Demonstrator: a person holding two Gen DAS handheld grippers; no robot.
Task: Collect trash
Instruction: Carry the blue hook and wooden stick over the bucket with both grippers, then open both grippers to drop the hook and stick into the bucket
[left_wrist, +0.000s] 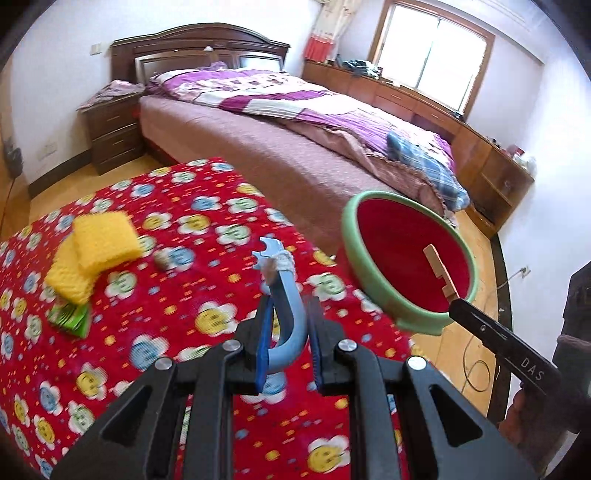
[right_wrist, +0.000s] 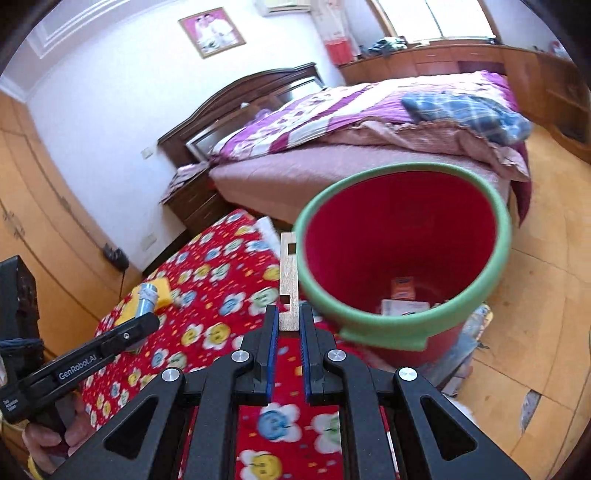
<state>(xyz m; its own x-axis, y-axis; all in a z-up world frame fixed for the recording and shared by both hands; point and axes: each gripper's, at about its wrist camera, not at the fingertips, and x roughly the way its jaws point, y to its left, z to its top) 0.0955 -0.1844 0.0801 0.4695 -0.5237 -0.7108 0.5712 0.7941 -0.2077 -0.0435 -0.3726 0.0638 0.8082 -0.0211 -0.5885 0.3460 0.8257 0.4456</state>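
Our left gripper (left_wrist: 286, 295) is clenched on a curved blue plastic piece (left_wrist: 290, 314) whose tip carries a scrap of whitish wadding. Our right gripper (right_wrist: 289, 314) pinches a flat wooden strip (right_wrist: 289, 273) with square notches, upright between the pads.

At two o'clock from the left tool hangs the red bin with a green rim (left_wrist: 369, 273), tilted toward us, the strip at its rim. In the right wrist view some packets (right_wrist: 404, 301) lie at its bottom.

Below both tools spreads a red flowered cloth (left_wrist: 177, 266). At ten o'clock on it lie yellow sponges (left_wrist: 94, 249) over a green wrapper (left_wrist: 70, 317), with a small grey crumb (left_wrist: 162, 260) just beside them.

Farther off, at twelve o'clock, stands a bed (left_wrist: 280, 147) with a purple quilt and dark headboard, a nightstand (left_wrist: 110, 129) at eleven, a bright window (left_wrist: 432, 55) over wooden cabinets at one, and wood flooring (right_wrist: 535, 350).
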